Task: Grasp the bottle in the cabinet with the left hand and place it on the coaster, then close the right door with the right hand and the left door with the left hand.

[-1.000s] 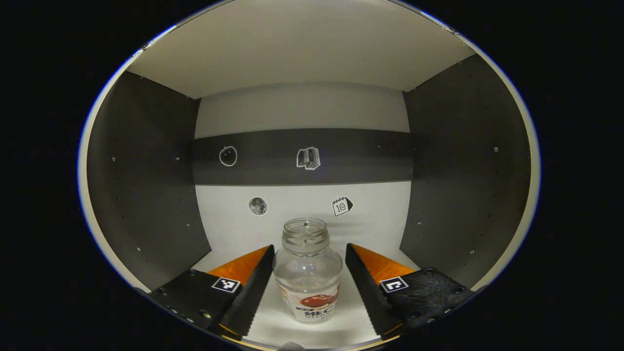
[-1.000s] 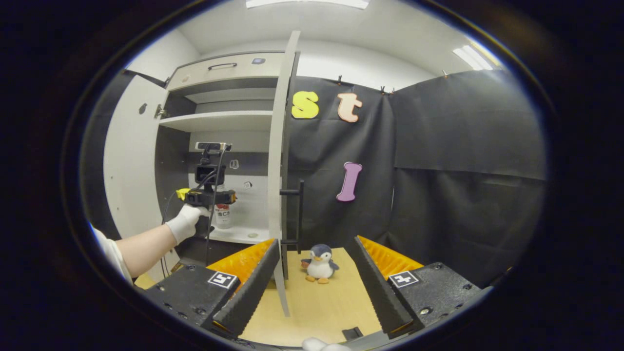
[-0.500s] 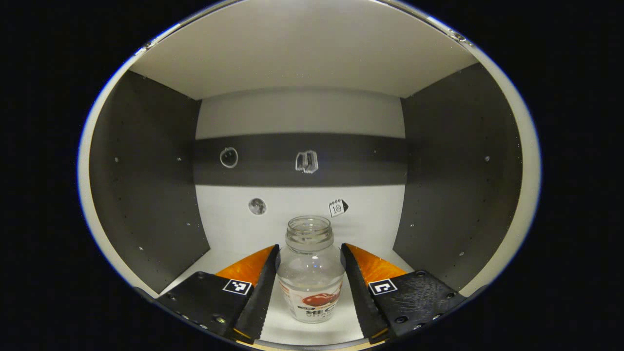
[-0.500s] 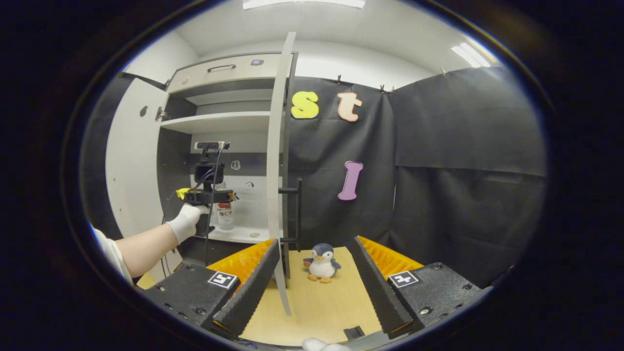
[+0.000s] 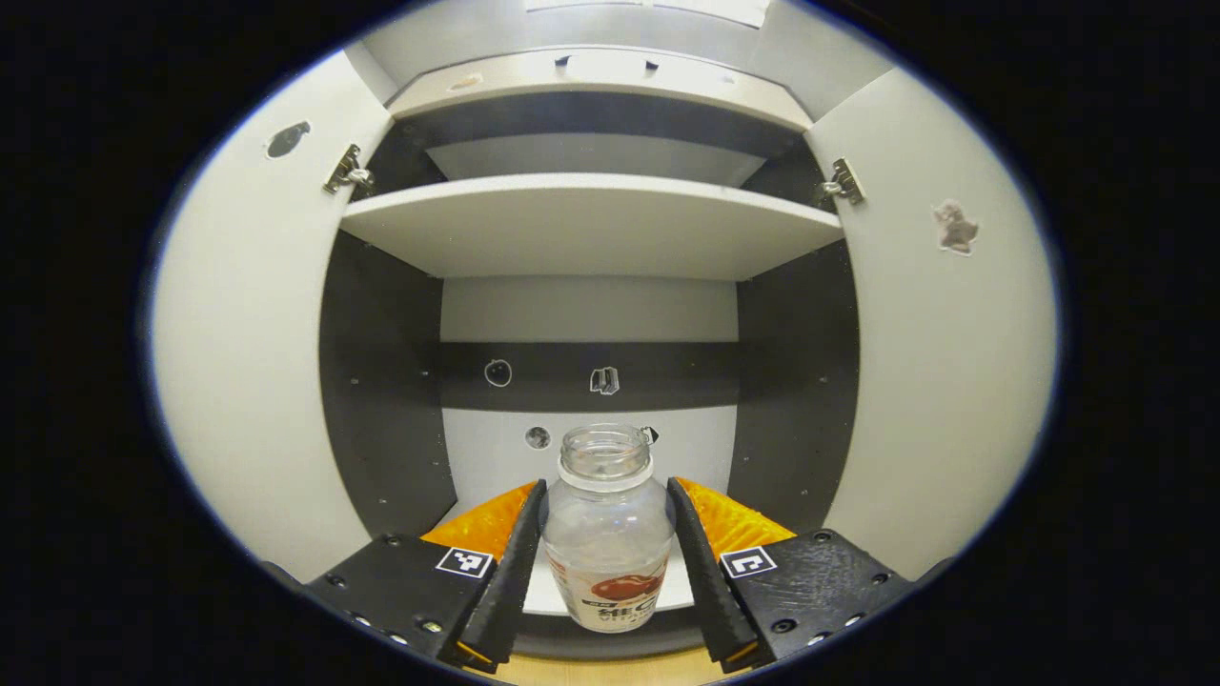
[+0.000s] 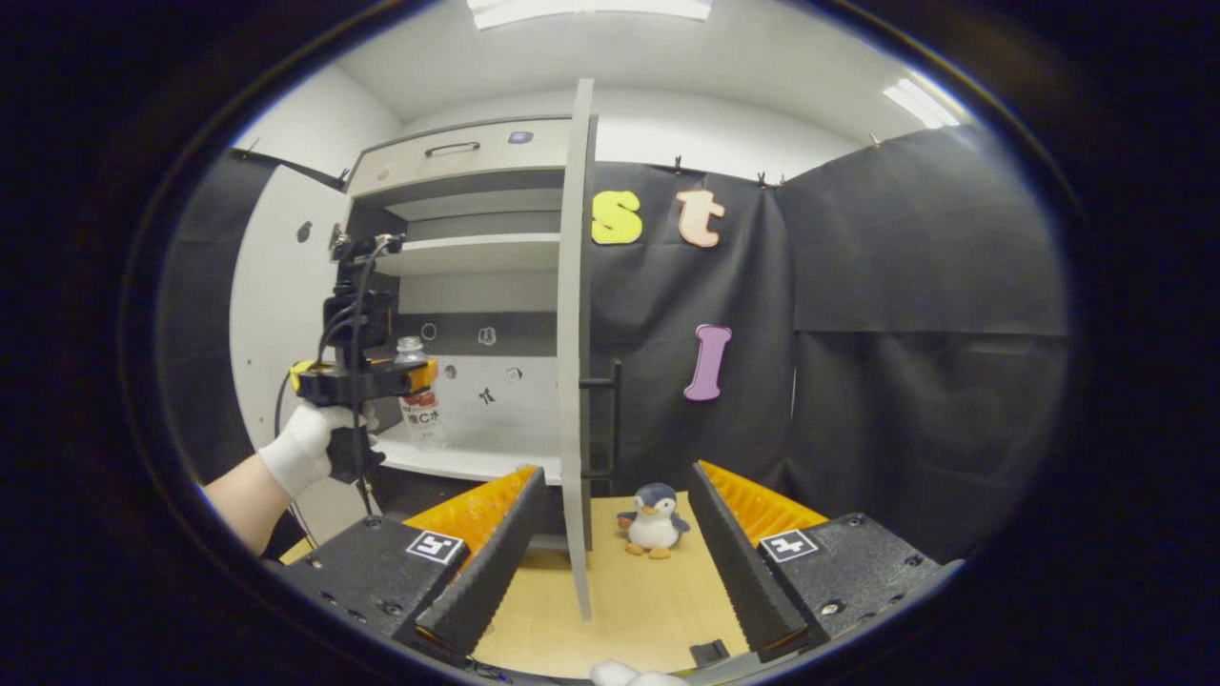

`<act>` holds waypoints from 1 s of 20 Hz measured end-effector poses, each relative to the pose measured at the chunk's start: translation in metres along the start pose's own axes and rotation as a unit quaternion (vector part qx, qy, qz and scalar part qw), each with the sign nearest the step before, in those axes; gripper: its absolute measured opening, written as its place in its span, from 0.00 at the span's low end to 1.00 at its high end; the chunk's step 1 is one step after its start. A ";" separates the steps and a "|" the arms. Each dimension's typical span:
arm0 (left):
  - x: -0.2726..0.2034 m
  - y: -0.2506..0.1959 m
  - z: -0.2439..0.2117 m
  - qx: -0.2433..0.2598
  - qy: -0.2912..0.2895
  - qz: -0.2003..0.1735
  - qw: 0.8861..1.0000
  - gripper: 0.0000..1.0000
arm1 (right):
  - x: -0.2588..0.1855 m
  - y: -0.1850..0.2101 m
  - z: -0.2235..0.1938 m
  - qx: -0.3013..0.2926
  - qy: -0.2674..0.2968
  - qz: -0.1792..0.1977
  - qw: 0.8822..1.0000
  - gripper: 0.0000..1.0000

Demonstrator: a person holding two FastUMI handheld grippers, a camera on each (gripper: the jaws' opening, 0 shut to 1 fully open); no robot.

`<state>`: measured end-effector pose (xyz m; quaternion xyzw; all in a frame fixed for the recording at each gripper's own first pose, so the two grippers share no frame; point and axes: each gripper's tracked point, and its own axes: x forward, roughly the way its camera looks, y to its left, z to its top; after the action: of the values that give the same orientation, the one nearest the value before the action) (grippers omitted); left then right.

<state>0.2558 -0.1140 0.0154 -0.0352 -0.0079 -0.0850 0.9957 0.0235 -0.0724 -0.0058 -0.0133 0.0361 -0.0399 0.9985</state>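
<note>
No word or number reads clearly. The bottle wears a label with dark print under a red picture (too small and curved to make out). On the cabinet's far back wall sit picture stickers: a round fruit outline, books and a moon. The left gripper and the right gripper each carry two square black-and-white code tags.

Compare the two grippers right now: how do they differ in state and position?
The left gripper is shut on the bottle, both fingers pressing its sides; the right gripper is open and holds nothing. The left is up at the cabinet opening; the right sits low over the table, near the penguin toy.
</note>
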 end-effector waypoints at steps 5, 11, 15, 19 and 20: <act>-0.090 -0.004 -0.025 -0.008 0.010 -0.008 1.000 0.75 | -0.008 -0.004 0.002 -0.008 -0.007 0.006 1.000 0.98; -0.162 -0.018 -0.094 -0.014 0.042 -0.011 0.999 0.72 | -0.017 -0.008 0.005 -0.019 -0.015 0.010 1.000 0.98; -0.188 -0.023 -0.143 -0.018 0.061 0.002 0.998 0.72 | -0.022 -0.004 -0.001 -0.023 -0.014 0.023 0.999 0.98; -0.202 -0.028 -0.195 -0.020 0.069 0.012 0.997 0.72 | -0.026 -0.006 -0.014 -0.021 0.003 0.031 0.999 0.97; -0.203 -0.031 -0.209 -0.025 0.073 0.013 0.997 0.72 | -0.026 -0.008 -0.017 -0.025 0.008 0.029 0.999 0.97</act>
<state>0.0523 -0.1252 -0.1951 -0.0536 0.0679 -0.0744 0.9935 -0.0042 -0.0792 -0.0210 -0.0373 0.0452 -0.0099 0.9982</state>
